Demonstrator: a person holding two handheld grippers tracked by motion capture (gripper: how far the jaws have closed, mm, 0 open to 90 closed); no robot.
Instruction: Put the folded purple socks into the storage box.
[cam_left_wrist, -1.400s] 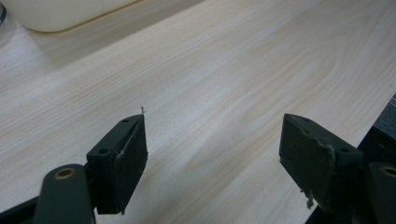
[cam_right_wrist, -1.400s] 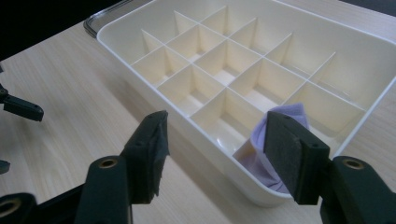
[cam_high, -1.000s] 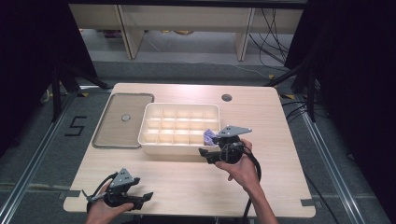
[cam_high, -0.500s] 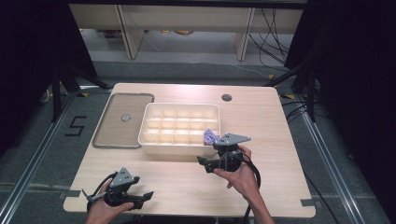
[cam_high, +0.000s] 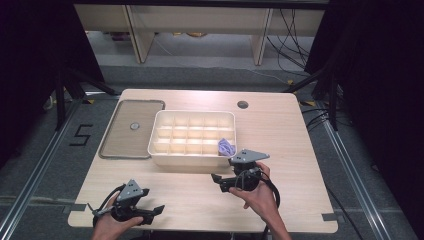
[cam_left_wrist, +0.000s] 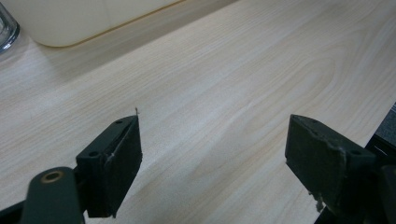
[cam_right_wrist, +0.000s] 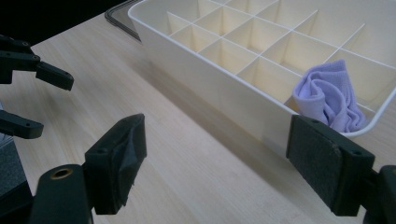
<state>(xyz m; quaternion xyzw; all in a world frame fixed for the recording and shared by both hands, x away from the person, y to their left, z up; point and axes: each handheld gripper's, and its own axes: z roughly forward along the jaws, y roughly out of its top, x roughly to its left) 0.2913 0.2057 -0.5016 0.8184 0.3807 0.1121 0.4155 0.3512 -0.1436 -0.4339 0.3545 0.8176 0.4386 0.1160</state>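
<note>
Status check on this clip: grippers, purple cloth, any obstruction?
Both grippers open, nothing between jaws: left gripper, right gripper. Purple cloth sits in the divided tray's near-right corner compartment. Nothing in the way.

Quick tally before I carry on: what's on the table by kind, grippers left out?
Divided white organizer box: 1
Lavender cloth, bunched in the box's near right corner compartment: 1
Clear flat lid, lying left of the box: 1
Total: 3
</note>
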